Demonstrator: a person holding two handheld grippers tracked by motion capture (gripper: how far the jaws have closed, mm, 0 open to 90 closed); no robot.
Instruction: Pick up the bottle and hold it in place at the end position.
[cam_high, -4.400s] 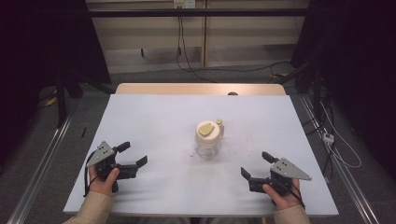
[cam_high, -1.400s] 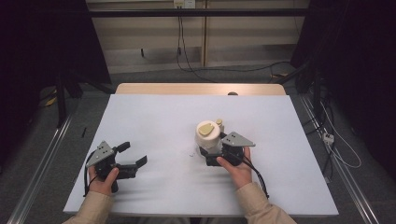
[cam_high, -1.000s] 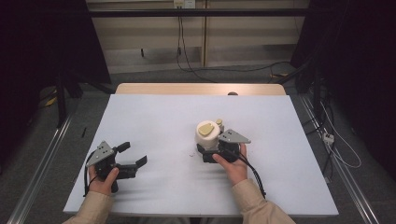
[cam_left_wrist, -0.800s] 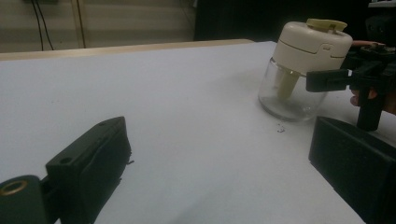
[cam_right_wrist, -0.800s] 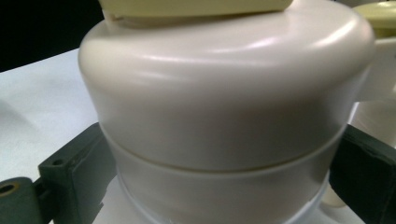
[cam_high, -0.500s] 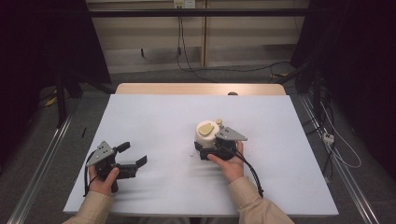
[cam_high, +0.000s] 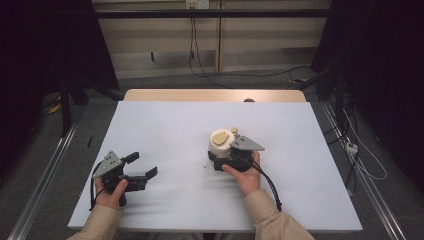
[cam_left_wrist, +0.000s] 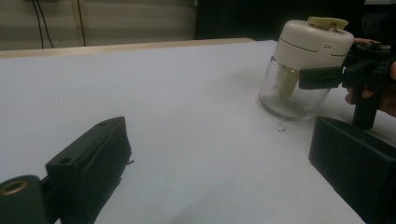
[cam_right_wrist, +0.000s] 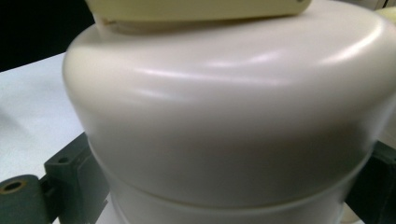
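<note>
High view: at frame centre, on the white table (cam_high: 165, 125), stands the clear glass jar with a cream plastic lid (cam_high: 221, 142); the right gripper (cam_high: 220, 161) brackets it, jaws either side just under the lid. Whether they press the glass or merely flank it cannot be told. A sound grasp keeps the jaws level and squeezes below the lid's rim. The left gripper (cam_high: 142, 168), lower left, rests open and empty. In the right gripper view the lid hides the jar's body and contents.
</note>
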